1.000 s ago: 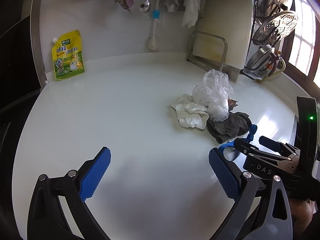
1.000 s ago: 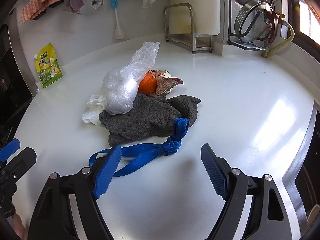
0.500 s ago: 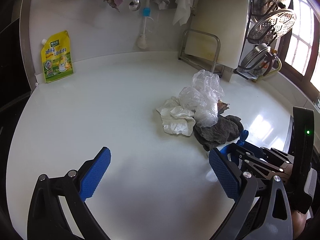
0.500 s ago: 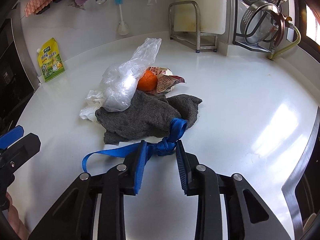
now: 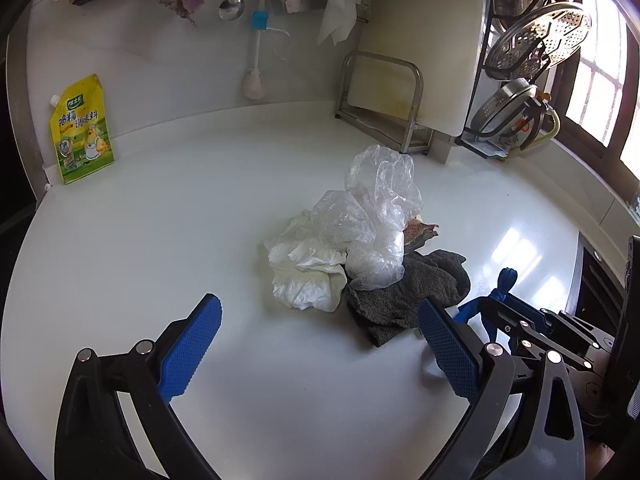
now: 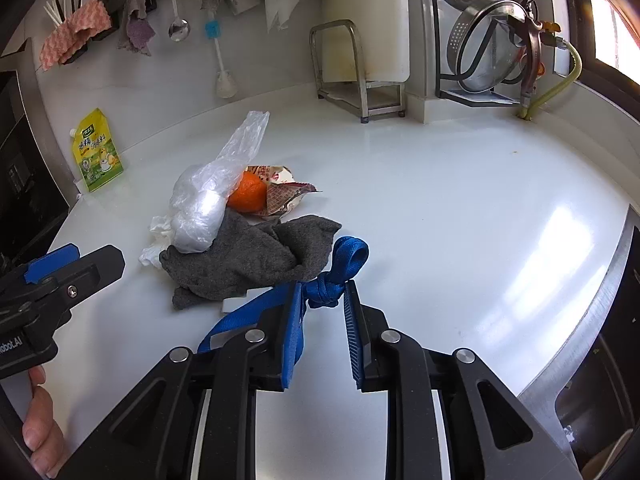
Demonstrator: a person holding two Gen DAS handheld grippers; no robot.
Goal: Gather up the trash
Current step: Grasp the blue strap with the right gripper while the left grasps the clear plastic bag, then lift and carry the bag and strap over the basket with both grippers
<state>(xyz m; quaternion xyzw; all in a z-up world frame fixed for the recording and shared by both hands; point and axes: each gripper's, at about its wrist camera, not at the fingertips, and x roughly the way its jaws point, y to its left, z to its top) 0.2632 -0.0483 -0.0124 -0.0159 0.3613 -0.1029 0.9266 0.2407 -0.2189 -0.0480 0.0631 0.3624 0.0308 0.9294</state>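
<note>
Both wrist views look steeply down – sharing the trash heap [image 5: 360, 248] [image 6: 240, 232], left view from its left

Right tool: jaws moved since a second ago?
Yes. The right tool has shut on the knotted blue webbing strap, just before the crumpled grey cloth.

Bright daylight from the window [image 5: 600, 92], glare patches on the white counter [image 6: 460, 200] below it, sharp focus, edges fisheye-bent and vignetted.

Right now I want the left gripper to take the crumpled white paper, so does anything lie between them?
Nothing visible does. The left gripper stands open over bare counter, and the crumpled white paper lies just ahead on the near left edge of the pile.
</note>
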